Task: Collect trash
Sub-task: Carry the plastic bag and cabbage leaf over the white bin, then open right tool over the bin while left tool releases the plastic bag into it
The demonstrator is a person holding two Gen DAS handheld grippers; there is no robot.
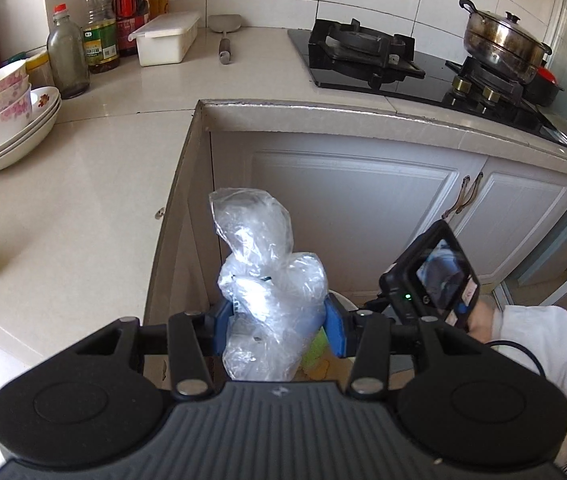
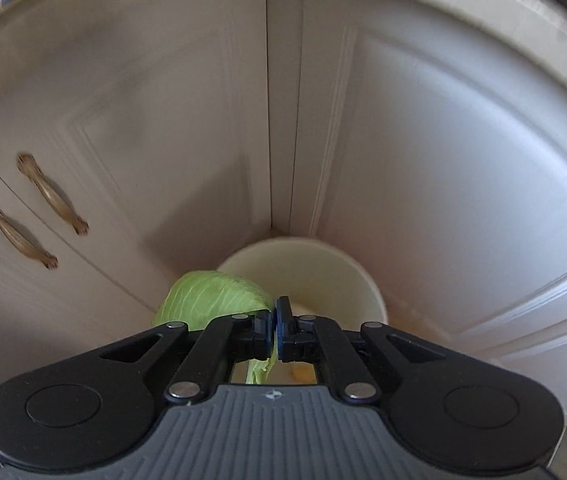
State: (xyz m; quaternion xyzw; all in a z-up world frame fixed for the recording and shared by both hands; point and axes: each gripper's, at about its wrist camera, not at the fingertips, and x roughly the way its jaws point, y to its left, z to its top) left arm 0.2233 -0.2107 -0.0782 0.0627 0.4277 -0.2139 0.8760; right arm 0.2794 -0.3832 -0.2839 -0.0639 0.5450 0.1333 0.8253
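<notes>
Two grippers are seen, each pinching a piece of trash. A crumpled, clear plastic bag, glossy and wrinkled, is clamped between the blue pads of the left gripper; the bag bulges upward toward twelve o'clock, past the fingertips. Behind it, the inner corner of a pale, smooth stone counter is shown, its edge running from seven o'clock up to the corner and then off toward three o'clock. White panelled cabinet doors are set below that edge. Stacked floral bowls are placed at nine o'clock, bottles at eleven, and a steel pot on a black hob at two.

A thin, veined, pale green cabbage leaf is nipped between the nearly touching pads of the right gripper, the leaf fanning out toward ten o'clock. Just beyond the fingertips, at twelve o'clock, a round cream bin is tucked into the cabinet corner, its mouth open. Curved bronze handles are fixed at nine o'clock.
</notes>
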